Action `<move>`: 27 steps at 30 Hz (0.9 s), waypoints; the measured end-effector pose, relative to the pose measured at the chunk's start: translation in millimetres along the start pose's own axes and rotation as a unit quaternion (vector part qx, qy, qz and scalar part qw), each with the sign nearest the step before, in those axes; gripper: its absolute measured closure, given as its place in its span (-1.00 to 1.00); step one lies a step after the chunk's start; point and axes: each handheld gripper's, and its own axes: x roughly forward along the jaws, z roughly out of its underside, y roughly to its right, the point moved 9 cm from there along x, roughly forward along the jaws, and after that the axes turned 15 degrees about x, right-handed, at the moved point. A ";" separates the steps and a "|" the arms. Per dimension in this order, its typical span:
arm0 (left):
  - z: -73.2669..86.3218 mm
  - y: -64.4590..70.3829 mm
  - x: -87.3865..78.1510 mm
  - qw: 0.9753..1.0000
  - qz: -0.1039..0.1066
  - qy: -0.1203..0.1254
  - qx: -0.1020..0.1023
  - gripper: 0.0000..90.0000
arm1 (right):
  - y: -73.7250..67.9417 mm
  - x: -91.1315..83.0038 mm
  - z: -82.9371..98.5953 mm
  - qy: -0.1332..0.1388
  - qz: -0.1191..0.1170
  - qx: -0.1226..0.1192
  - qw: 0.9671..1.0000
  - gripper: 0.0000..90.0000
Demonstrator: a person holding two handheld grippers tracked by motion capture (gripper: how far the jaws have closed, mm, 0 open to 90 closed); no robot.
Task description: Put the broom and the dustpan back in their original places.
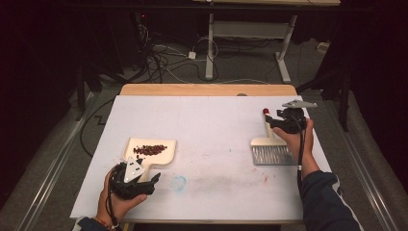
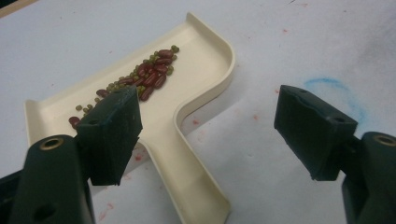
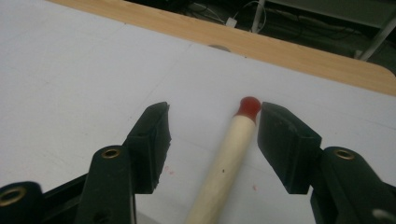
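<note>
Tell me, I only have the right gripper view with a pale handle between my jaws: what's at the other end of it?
Observer: The handle belongs to a brush; its grey bristle head lies flat on the white sheet, nearer the person than the right hand-held gripper.
Operator: Where did the swept stuff end up?
Observer: Red and green beans lie in a cream dustpan at the sheet's left side.
Operator: Is the other gripper holding that pan?
Observer: No. The left hand-held gripper is open; the dustpan's handle lies between its jaws, untouched.
</note>
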 end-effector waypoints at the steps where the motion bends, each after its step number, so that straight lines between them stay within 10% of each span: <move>1: -0.8 0.1 0.1 1.000 0.000 0.001 0.002 -0.51 | -1.4 -2.5 -1.5 0.005 -0.003 -0.001 1.000 -0.06; 27: -4.0 5.6 3.7 0.999 -0.003 -0.007 0.032 -0.54 | -26.1 -40.9 -17.3 0.072 -0.033 0.003 0.997 -0.42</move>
